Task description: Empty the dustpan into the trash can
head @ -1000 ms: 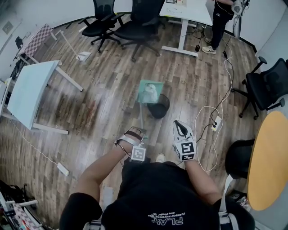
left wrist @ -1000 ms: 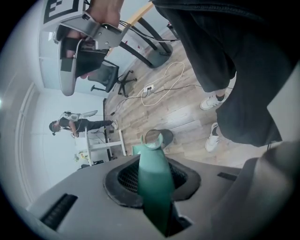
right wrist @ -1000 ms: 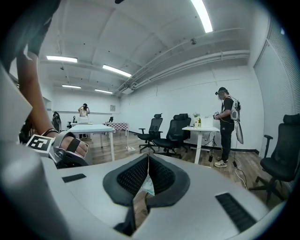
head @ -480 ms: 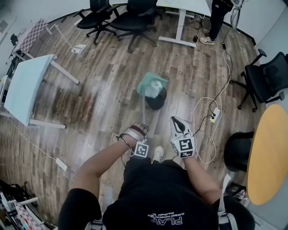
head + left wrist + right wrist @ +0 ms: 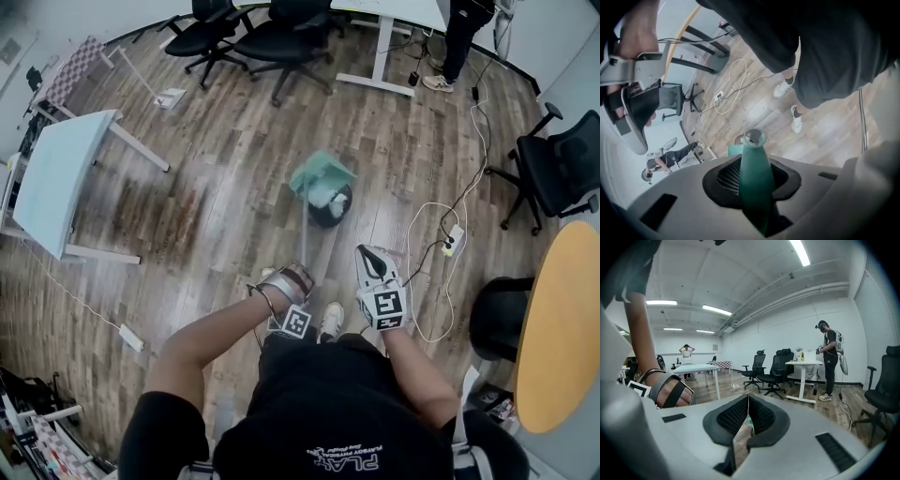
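Observation:
In the head view the teal dustpan (image 5: 322, 175) hangs tipped on edge over the small black trash can (image 5: 330, 208), and white scraps show at its lower lip above the can's mouth. Its thin pole (image 5: 304, 246) runs back to my left gripper (image 5: 291, 281). The left gripper view shows the teal handle (image 5: 756, 183) clamped between the black pads, with its hollow end (image 5: 753, 137) poking out past them. My right gripper (image 5: 375, 265) hovers beside the left one, to the right; its pads (image 5: 761, 416) meet with nothing between them.
Black office chairs (image 5: 281, 37) and a white desk (image 5: 394, 14) stand at the back, where a person (image 5: 464, 33) stands. A white table (image 5: 56, 183) is at left, a round yellow table (image 5: 558, 328) at right. A power strip and white cable (image 5: 448, 242) lie right of the can.
The dustpan has rolled from lying flat above the can onto its edge, and the white scraps have slid to its lower lip. My left hand has sunk and twisted. The right gripper has stayed put.

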`<state>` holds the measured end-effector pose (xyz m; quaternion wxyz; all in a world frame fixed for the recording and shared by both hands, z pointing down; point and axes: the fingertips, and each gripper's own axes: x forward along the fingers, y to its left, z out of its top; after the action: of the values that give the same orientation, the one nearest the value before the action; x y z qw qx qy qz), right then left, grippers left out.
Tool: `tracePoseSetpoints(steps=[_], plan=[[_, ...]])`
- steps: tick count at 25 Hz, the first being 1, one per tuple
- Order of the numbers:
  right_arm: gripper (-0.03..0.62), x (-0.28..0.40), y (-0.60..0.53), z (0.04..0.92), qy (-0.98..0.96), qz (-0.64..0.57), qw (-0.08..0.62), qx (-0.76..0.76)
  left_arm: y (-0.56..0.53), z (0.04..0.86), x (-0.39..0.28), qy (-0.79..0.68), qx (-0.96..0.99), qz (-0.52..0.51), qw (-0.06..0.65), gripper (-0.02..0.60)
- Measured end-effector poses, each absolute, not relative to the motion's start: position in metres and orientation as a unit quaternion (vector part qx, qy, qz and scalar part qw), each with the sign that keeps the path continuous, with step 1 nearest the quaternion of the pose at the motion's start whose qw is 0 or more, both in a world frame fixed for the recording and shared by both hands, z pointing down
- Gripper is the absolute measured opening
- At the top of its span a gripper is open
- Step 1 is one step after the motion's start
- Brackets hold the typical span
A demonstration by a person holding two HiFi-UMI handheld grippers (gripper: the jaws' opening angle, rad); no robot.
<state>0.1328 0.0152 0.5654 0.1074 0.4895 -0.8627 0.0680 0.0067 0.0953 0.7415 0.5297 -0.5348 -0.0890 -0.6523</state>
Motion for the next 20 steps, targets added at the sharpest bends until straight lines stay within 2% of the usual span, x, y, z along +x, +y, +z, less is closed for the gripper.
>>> tracePoseSetpoints(steps=[10, 14, 20], plan=[[0.025, 0.127, 0.019, 0.57, -0.866, 0.072, 0.102, 0.485, 0.112, 0.722, -0.004, -0.191, -0.445, -0.66, 0.574, 0.11], [0.025, 0.129, 0.023, 0.57, -0.865, 0.073, 0.104, 0.486, 0.124, 0.753, -0.007, -0.195, -0.442, -0.658, 0.578, 0.11], [0.025, 0.128, 0.027, 0.571, -0.866, 0.073, 0.104, 0.484, 0.122, 0.743, -0.007, -0.188, -0.444, -0.661, 0.575, 0.114]])
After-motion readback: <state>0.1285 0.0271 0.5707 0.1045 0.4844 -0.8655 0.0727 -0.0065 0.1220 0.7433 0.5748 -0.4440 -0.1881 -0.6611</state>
